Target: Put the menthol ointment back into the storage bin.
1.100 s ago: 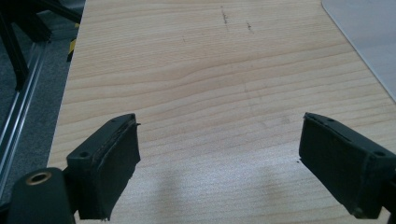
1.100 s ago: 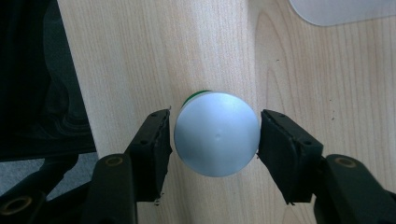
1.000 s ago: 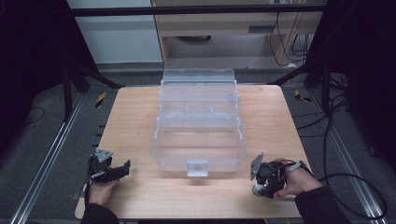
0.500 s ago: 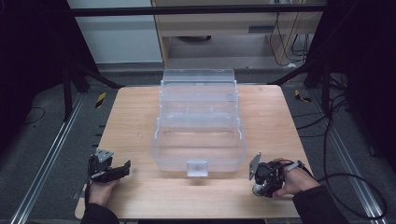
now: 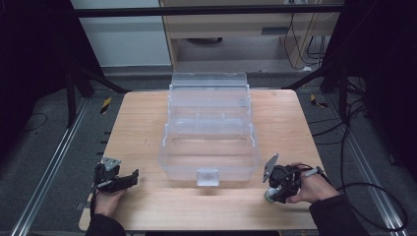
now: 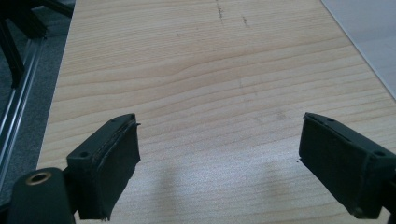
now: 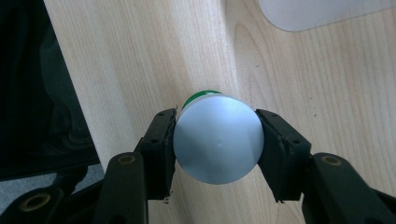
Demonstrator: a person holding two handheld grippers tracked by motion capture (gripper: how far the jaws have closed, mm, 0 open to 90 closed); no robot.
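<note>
Silver-topped and green below, what looks like a small can (image 7: 217, 140) sits clamped between the just-closed fingers of the right gripper (image 7: 215, 139) at the desk's (image 5: 147, 123) near right edge, while the left gripper's (image 6: 219, 163) fingers stand wide apart over bare wood.

Even overhead light brightens the table (image 5: 147, 128), surroundings stay dark, and the high view is soft.
</note>
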